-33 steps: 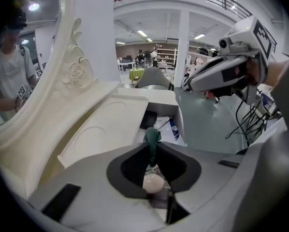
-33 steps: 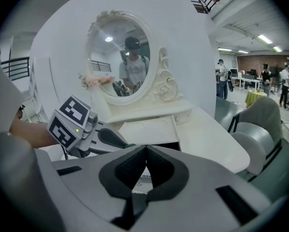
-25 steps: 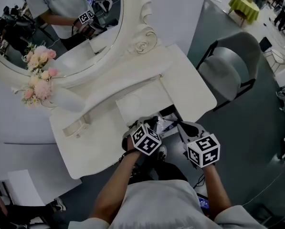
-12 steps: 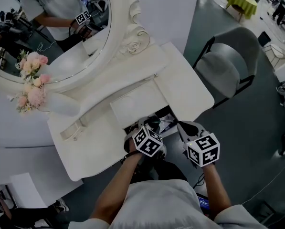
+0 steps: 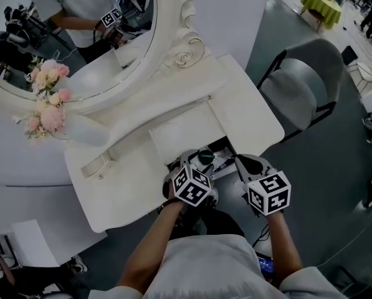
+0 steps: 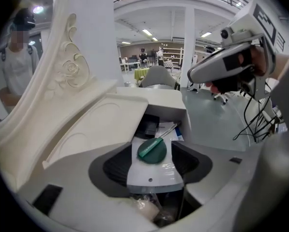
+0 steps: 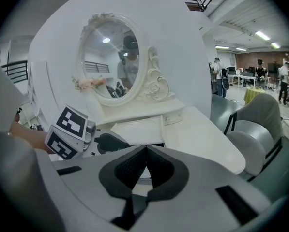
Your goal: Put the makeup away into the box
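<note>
A white vanity with an oval mirror [image 5: 80, 36], a spray of pink flowers [image 5: 47, 101] and a grey chair [image 5: 301, 83] beside it fills the scene. At the front edge of its worktop [image 5: 248, 114] a lid [image 5: 186, 132] is lifted off an open box [image 6: 168, 111]. The thing that matters is a round green compact [image 6: 152, 150]. It lies on a white slab inside the box, dead ahead of the left gripper [image 6: 154, 161] and level with the tips of its fingers [image 6: 117, 166]. Being a disc it has no long axis to line up with; it sits slightly tilted, with a black case [image 6: 148, 125] and a thin metal stick [image 6: 167, 131] just behind it. The left fingers have just been opening and now stand wide. The compact is between them, but a strip of white shows on either side, so neither pad presses on it. It looks released into the box, so the likely next move is to draw back without dragging it. The right gripper [image 7: 145, 151] hangs just to the right of the box, farther from the compact. Its fingers are closed tip to tip on nothing.
</note>
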A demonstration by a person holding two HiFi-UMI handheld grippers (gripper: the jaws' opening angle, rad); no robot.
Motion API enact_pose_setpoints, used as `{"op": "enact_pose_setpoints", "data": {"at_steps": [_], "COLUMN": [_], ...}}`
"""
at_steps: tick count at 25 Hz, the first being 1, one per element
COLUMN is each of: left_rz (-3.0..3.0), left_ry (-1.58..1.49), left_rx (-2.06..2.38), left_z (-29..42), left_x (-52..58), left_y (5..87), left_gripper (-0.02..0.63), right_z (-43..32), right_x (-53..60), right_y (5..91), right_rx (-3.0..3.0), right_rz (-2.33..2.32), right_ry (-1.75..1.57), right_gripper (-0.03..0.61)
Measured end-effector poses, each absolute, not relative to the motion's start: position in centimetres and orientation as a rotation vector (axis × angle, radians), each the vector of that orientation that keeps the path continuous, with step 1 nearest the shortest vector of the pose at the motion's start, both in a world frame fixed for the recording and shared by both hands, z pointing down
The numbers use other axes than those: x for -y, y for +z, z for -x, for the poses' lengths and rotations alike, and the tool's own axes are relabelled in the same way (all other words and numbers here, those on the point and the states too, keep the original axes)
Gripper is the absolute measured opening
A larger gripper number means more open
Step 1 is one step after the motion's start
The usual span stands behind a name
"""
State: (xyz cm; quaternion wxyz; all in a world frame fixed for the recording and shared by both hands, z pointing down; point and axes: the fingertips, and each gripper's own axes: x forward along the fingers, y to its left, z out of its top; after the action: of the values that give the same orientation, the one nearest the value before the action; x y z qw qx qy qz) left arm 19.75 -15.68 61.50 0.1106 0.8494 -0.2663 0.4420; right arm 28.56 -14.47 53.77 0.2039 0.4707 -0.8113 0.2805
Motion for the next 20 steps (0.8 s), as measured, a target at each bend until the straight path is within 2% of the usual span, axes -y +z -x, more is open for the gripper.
{"op": "enact_pose_setpoints", "data": {"at_steps": [9,20], "left_rz": [-2.494,-2.415], "left_ry": [1.095,0.822], "left_rx": [0.913,1.206], "left_z": [-14.7,-1.9], "left_x": [16.2,16.2], "left_y": [58.3,52.5], "left_gripper": [0.273,0.189], "right_z": [-26.3,-18.3], "right_x": [14.0,13.7], "right_y": [52.4,48.0], "right_rx": [2.263,2.341], "right_rz": [-1.335,-1.27], "right_ry": [0.738,0.576], "right_gripper": [-0.005,-0.006]}}
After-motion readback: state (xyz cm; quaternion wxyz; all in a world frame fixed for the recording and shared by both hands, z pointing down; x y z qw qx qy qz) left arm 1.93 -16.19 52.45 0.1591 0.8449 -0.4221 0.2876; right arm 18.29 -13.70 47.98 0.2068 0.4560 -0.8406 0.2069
